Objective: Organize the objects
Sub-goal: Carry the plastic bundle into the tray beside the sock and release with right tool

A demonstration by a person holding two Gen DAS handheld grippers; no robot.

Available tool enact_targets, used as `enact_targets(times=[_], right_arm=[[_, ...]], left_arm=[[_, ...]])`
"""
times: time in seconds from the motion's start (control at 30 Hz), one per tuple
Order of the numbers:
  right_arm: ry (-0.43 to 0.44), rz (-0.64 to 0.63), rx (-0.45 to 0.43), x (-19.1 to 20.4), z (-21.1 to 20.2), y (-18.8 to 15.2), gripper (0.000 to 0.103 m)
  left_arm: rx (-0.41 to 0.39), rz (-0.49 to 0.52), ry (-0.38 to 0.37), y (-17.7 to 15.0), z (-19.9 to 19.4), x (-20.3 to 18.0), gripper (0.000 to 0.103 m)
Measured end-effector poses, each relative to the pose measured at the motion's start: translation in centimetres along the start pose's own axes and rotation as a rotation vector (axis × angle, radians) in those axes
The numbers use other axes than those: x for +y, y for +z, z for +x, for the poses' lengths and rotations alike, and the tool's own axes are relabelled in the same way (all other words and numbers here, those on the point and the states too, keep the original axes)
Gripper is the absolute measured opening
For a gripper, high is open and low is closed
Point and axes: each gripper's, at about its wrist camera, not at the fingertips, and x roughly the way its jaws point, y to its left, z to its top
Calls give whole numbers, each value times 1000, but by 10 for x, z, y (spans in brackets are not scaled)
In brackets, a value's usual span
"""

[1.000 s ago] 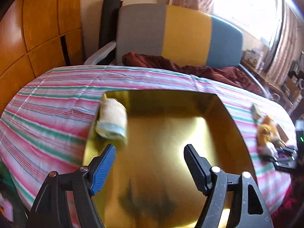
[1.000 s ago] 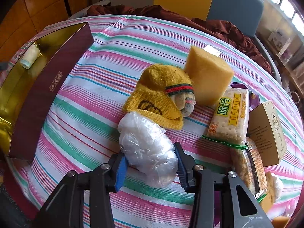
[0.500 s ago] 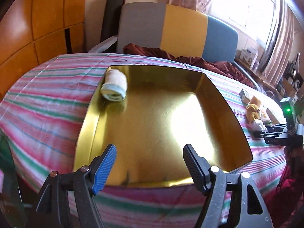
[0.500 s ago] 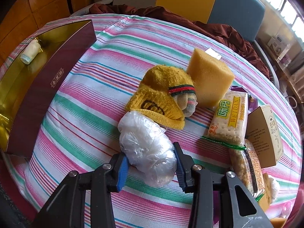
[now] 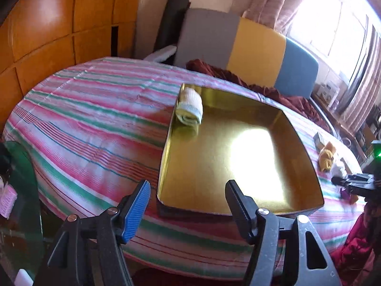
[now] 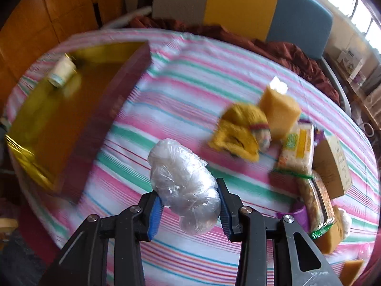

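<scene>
My right gripper (image 6: pixel 188 190) is shut on a crumpled clear plastic bag (image 6: pixel 183 178) and holds it just above the striped tablecloth (image 6: pixel 190 90). A shallow gold-lined box (image 6: pixel 107 119) with maroon walls lies to its left, with a rolled pale towel (image 6: pixel 60 71) in the far corner. In the left wrist view the same box (image 5: pixel 166 143) and towel (image 5: pixel 189 109) lie ahead. My left gripper (image 5: pixel 187 186) hovers over the box's near left corner. Its jaws are closing with nothing between them.
To the right of the bag lie a yellow knit hat (image 6: pixel 238 131), a yellow sponge block (image 6: pixel 281 112), cracker packs (image 6: pixel 297 147) and a cardboard box (image 6: pixel 333 164). A grey, yellow and blue chair back (image 5: pixel 238 43) stands behind the table. A glass surface (image 5: pixel 21 190) sits at near left.
My left gripper has drawn back from over the box to its near edge, and its jaws have narrowed. My right gripper has lifted the plastic bag off the cloth.
</scene>
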Motion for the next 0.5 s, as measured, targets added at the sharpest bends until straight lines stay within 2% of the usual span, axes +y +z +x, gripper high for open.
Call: enact_targets(times=[0.1, 0.2, 0.3, 0.4, 0.5], right_arm=[[119, 21, -86, 29, -26, 29, 42], [234, -24, -105, 86, -27, 58, 42], [345, -59, -55, 145, -1, 81, 43], [393, -58, 4, 189, 31, 97, 43], [441, -19, 36, 217, 56, 113, 44]], left_arm=[[-42, 25, 18, 1, -7, -5, 66], [-47, 45, 37, 2, -5, -6, 66], [-47, 32, 45, 3, -4, -3, 66], [-61, 15, 75, 4, -5, 3, 66], [-69, -1, 112, 4, -6, 7, 66]])
